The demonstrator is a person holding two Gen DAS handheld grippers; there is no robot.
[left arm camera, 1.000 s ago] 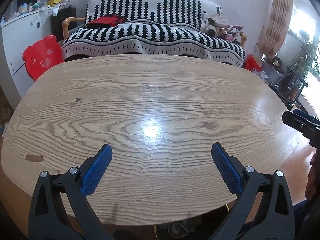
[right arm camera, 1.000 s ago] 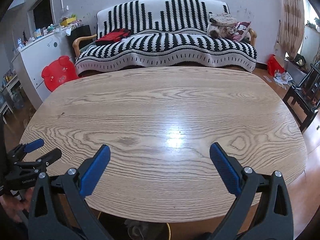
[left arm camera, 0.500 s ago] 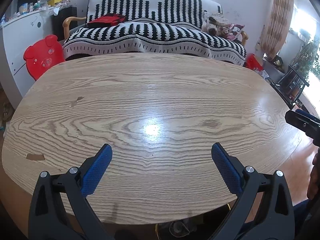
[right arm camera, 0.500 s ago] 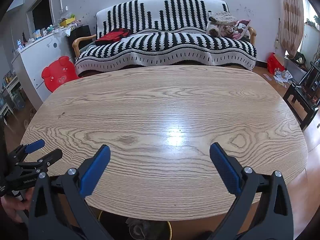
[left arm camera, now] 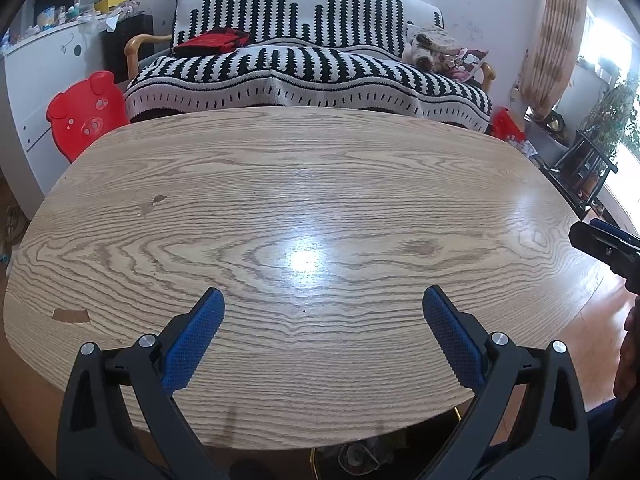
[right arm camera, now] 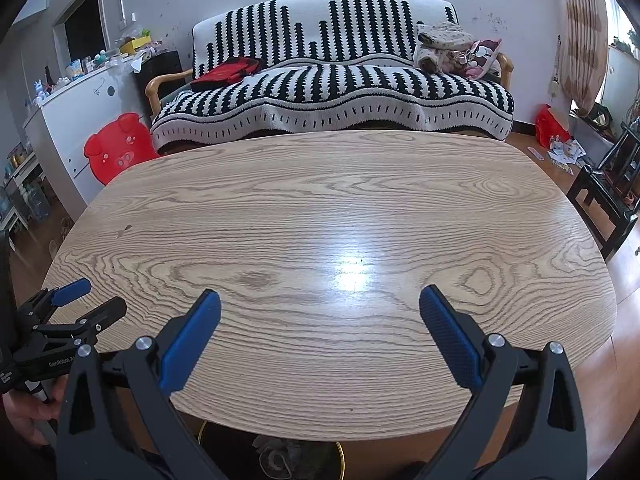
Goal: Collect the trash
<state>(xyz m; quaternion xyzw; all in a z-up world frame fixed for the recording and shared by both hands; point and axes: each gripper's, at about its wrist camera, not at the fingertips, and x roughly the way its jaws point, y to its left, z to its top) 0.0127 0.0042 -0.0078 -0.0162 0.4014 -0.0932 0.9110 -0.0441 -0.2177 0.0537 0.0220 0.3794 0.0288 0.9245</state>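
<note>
My left gripper [left arm camera: 322, 300] is open and empty, held over the near edge of the oval wooden table [left arm camera: 312, 184]. My right gripper [right arm camera: 320, 300] is open and empty too, over the same near edge. In the right wrist view the left gripper [right arm camera: 84, 300] shows at the far left; in the left wrist view the right gripper [left arm camera: 592, 232] shows at the far right. No trash lies on the tabletop. Below the near edge, crumpled trash [right arm camera: 280, 456] sits inside a gold-rimmed bin [right arm camera: 342, 456]; the bin also shows in the left wrist view [left arm camera: 360, 458].
A black-and-white striped sofa [right arm camera: 332, 88] stands behind the table with a red bag [right arm camera: 228, 72] and cushions. A red pig stool [right arm camera: 116, 150] is at the left, a white cabinet [right arm camera: 72, 120] beside it. A black chair [right arm camera: 608, 192] and floor litter [right arm camera: 564, 152] are at the right.
Both grippers have pulled back and risen slightly, so more of the table's near edge and the bin below show. Both stay open.
</note>
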